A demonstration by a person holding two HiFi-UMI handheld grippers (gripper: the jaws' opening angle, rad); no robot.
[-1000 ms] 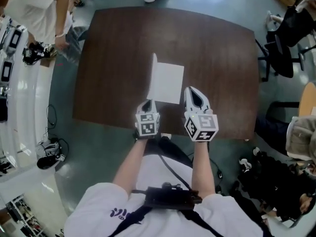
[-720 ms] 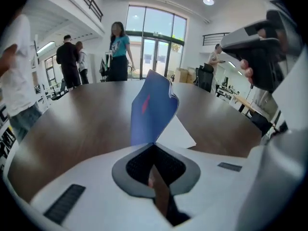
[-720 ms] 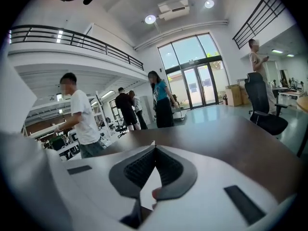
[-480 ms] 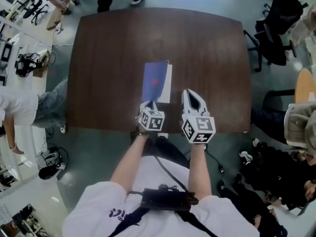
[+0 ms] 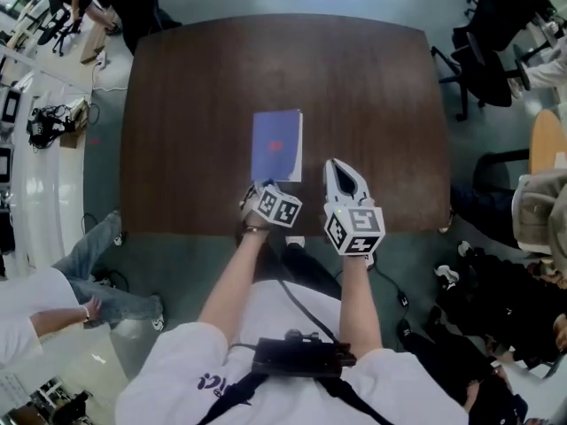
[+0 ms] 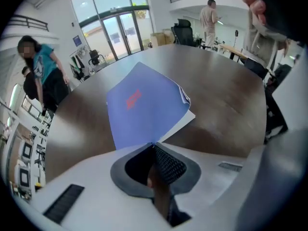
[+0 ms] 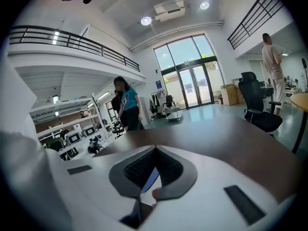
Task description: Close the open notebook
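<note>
I see the notebook [image 5: 276, 144] lying w/ its blue cover up on the brown table [image 5: 372, 96], toward the near edge. L gripper [image 5: 263, 184] is at the notebook's near corner, jaws pinched together on the cover's tip (in the left gripper view the cover rides a bit above the white pages at 1 corner). R gripper [image 5: 337, 166] sits just right of the notebook, not touching it. Its 2 jaws are closed w/ nothing btwn them.
</note>
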